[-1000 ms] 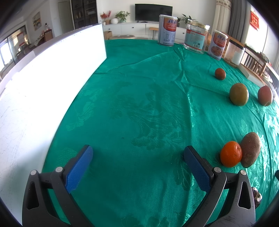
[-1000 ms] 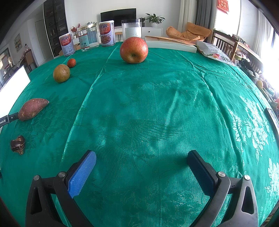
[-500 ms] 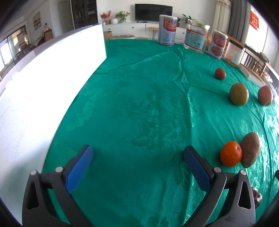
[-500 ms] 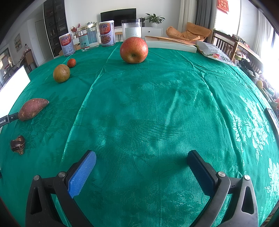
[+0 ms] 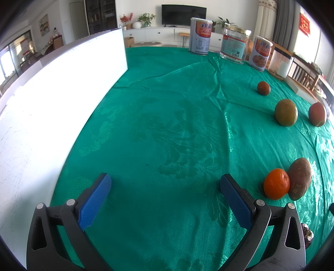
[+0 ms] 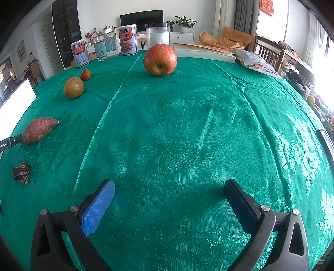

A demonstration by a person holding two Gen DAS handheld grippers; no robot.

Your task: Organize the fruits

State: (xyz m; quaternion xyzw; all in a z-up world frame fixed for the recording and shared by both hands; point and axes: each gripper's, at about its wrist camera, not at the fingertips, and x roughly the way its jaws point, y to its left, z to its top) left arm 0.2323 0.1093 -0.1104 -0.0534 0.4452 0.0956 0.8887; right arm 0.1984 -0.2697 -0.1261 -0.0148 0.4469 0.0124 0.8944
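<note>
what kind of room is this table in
Most likely a home living and dining room. A flat television stands on a low white cabinet against the far wall, wooden dining chairs sit by the table, and potted plants line the cabinet.

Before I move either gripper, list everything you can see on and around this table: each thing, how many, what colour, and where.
apple: 1, red, far centre of right wrist view
orange: 1, orange, touching the sweet potato, just right of left gripper
sweet potato: 1, reddish brown, near right
green-brown round fruit: 1, mid right
small red-brown fruit: 1, beyond it
chestnut-like dark item: 1, dark brown, near left in right wrist view
tins: 2, silver with red labels, far edge
clear jars: 2, far edge
white board: 1, left side
book: 1, white, behind apple
tablecloth: 1, green
left gripper: open
right gripper: open
</note>
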